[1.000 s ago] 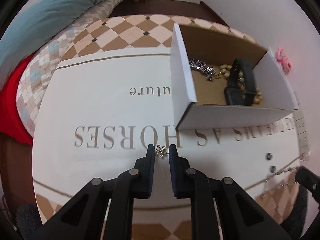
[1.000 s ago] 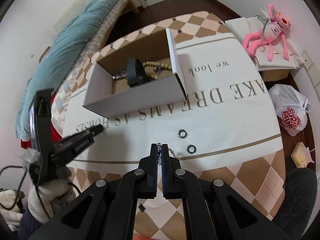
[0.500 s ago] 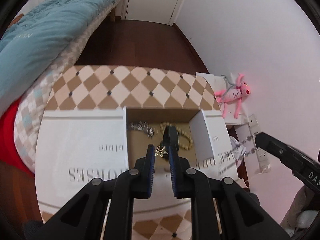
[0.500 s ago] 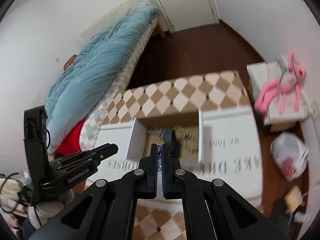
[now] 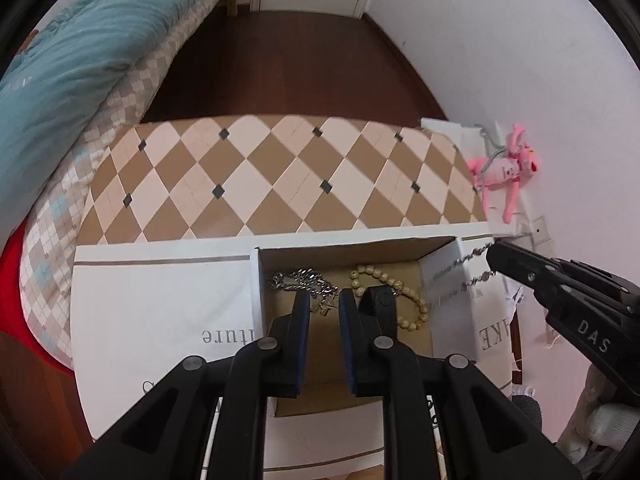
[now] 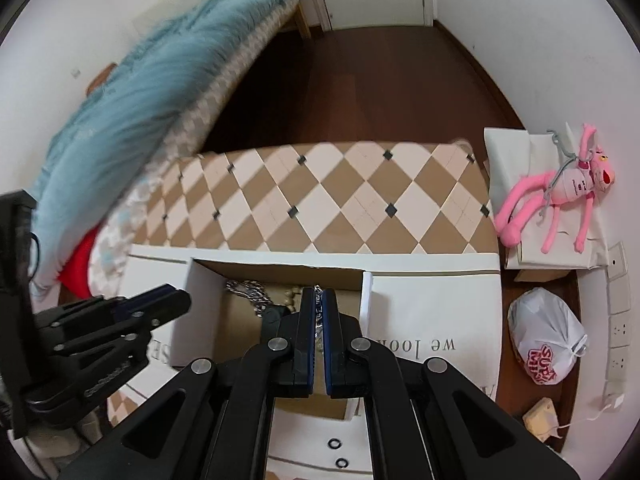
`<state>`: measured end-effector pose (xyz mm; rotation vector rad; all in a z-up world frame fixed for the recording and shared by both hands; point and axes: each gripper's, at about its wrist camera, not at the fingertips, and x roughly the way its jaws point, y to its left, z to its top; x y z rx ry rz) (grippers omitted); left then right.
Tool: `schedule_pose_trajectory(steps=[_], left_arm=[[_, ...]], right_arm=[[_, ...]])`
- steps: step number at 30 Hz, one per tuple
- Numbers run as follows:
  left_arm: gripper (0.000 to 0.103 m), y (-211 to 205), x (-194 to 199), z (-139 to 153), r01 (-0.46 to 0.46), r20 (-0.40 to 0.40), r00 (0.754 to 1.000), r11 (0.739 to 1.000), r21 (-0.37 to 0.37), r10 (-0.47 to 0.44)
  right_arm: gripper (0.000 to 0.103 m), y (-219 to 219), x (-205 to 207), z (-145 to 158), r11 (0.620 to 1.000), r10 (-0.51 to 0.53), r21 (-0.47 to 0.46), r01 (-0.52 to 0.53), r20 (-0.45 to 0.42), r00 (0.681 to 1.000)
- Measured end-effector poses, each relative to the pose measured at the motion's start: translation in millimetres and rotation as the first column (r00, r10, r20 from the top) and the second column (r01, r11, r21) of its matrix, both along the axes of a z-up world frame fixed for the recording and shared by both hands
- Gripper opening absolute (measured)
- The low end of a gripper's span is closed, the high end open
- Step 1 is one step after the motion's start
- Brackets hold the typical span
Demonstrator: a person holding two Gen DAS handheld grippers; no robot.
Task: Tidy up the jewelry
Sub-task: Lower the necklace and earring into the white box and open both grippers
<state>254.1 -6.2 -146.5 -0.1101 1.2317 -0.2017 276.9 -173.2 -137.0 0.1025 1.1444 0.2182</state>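
Up front in the left wrist view, the left gripper (image 5: 324,305) hangs over the box (image 5: 256,280), jaws parted, a gold charm (image 5: 325,309) loose between them. Meanwhile, in the right wrist view, the right gripper (image 6: 319,301) is clenched on a silver chain (image 6: 318,312) above that box's far edge.

My left gripper (image 5: 324,306) is matte black plastic, two long fingers lined with dark blue pads (image 5: 303,320) on the inner faces. Angular black linkage bars run back from them, each pinned with a round silver screw (image 5: 267,344). My right gripper (image 6: 319,300) is built the same way, with blue pads (image 6: 329,320) and silver screws (image 6: 277,345) at the joints. White letters reading "DAS" (image 5: 595,340) mark its black side. My hand (image 5: 610,426) behind it wears a pale, whitish glove.
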Motion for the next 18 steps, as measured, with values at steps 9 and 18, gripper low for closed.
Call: schedule_pose_trajectory(steps=[9, 18], left_arm=[[0.068, 7.4, 4.9, 3.6, -0.055, -0.012, 0.998, 0.997, 0.047, 0.055], [0.101, 22.1, -5.2, 20.6, -0.116, 0.085, 0.991, 0.985, 0.125, 0.106]], right_arm=[[0.012, 1.2, 17.8, -24.0, 1.000, -0.001, -0.031, -0.002, -0.094, 0.996], [0.094, -2.5, -0.6, -10.4, 0.992, -0.039, -0.123, 0.035, -0.030, 0.999]])
